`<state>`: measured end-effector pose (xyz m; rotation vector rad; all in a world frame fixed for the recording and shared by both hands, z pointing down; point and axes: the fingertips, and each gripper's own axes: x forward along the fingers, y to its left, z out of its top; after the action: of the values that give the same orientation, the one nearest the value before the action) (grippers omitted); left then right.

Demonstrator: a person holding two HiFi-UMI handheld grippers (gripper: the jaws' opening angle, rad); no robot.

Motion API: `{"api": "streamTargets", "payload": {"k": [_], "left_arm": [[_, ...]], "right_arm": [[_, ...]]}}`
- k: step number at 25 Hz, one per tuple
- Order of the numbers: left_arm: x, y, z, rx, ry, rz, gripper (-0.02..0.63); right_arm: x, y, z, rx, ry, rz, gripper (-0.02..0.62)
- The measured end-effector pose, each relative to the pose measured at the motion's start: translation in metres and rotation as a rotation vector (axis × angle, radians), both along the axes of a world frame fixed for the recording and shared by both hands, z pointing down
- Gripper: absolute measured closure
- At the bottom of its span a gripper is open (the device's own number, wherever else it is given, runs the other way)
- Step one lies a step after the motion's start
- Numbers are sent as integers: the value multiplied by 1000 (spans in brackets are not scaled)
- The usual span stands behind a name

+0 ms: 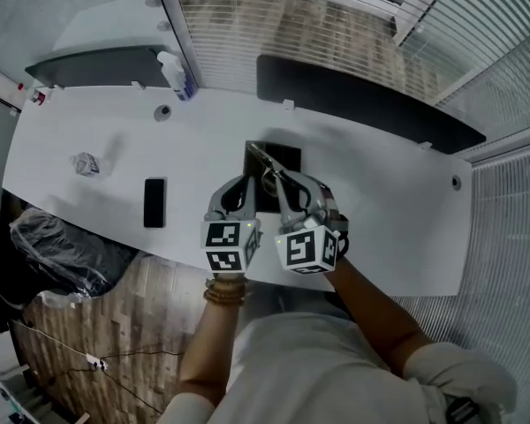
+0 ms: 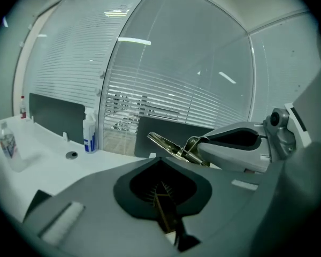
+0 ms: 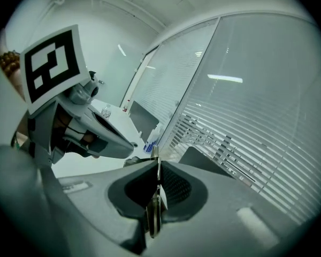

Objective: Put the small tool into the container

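Shiny metal clip (image 2: 168, 144), matt blk container (image 1: 287, 157), smooth white tabletop (image 1: 380, 201).

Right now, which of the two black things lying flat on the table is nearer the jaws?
The square black container, right at the jaws' tips in the head view. The slim black phone lies apart, well off to their left.

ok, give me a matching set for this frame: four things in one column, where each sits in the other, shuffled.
Things:
1. metal clip
2. phone
3. spray bottle
4. black container

Places:
A. far edge of the table
B. clamped in the right gripper
C. flat on the table, left of the container
D. mid-table, right of the phone

Pairs: 1-B, 2-C, 3-A, 4-D
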<state>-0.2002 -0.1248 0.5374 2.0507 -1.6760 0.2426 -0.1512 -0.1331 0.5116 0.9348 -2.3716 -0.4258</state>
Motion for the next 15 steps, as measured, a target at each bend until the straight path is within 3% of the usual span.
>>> {"api": "streamTargets", "payload": {"k": [6, 12, 15], "left_arm": [[-8, 3, 7, -9, -2, 13, 603], [-11, 0, 15, -20, 5, 35, 603], [-14, -2, 21, -30, 5, 42, 603]], "right_arm": [[-7, -4, 9, -103, -67, 56, 588], [-9, -15, 25, -311, -228, 149, 588], [-7, -22, 40, -466, -350, 225, 588]]}}
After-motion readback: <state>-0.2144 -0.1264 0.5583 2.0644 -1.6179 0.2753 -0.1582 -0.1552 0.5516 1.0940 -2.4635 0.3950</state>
